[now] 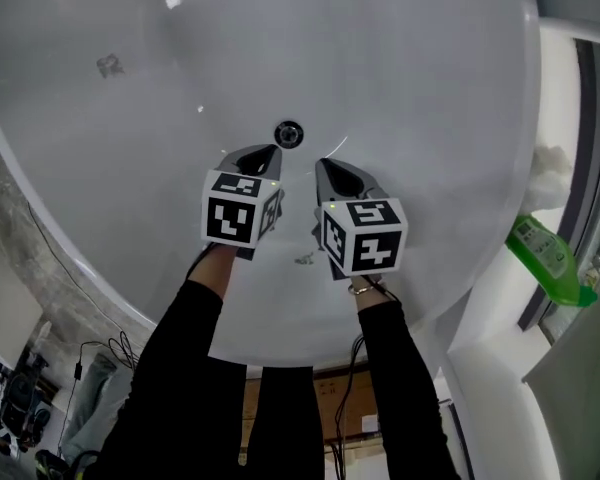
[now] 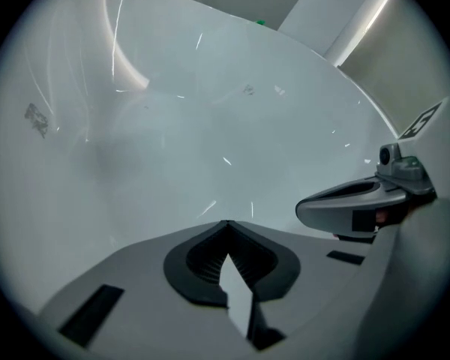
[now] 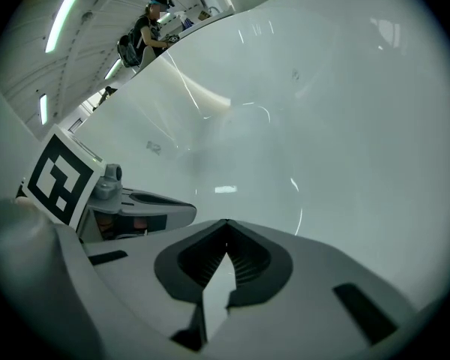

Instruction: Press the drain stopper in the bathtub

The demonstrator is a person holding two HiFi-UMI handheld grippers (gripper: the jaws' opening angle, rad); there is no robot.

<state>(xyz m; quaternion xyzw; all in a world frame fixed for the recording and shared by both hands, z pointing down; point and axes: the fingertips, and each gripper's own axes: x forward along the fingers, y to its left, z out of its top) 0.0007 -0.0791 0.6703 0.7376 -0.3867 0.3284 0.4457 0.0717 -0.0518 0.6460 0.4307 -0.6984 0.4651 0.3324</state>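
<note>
At the bottom of the white bathtub [image 1: 410, 88], in the head view, the round dark-ringed drain stopper [image 1: 288, 134] sits in the floor of the basin, near the middle of the picture. It lies just past the tips of both tools and between them.

The left gripper [image 1: 273, 152] points at the stopper from below and to the left. Its tip is just beside the stopper's rim, and no view shows whether they touch. In the left gripper view its jaws [image 2: 225, 223] are closed tip to tip with nothing between them, against plain white tub wall.

The right gripper [image 1: 322, 164] lies a little farther from the stopper, on its lower right, and apart from it. In the right gripper view its jaws [image 3: 226, 222] likewise meet at the tips and hold nothing.

The two grippers lie side by side, near each other but not touching. Each appears in the other's view, the right one [image 2: 356, 201] and the left one [image 3: 146, 207].

Black sleeves [image 1: 180, 368] run back from both tools towards the bottom of the head view.

A small grey mark [image 1: 107, 65] shows on the tub wall to the upper left.

A green bottle [image 1: 543, 258] lies tilted outside the tub's right rim.

Cables [image 1: 100, 353] trail on the floor at lower left.

A person [image 3: 148, 32] stands far beyond the tub's edge in the right gripper view.
</note>
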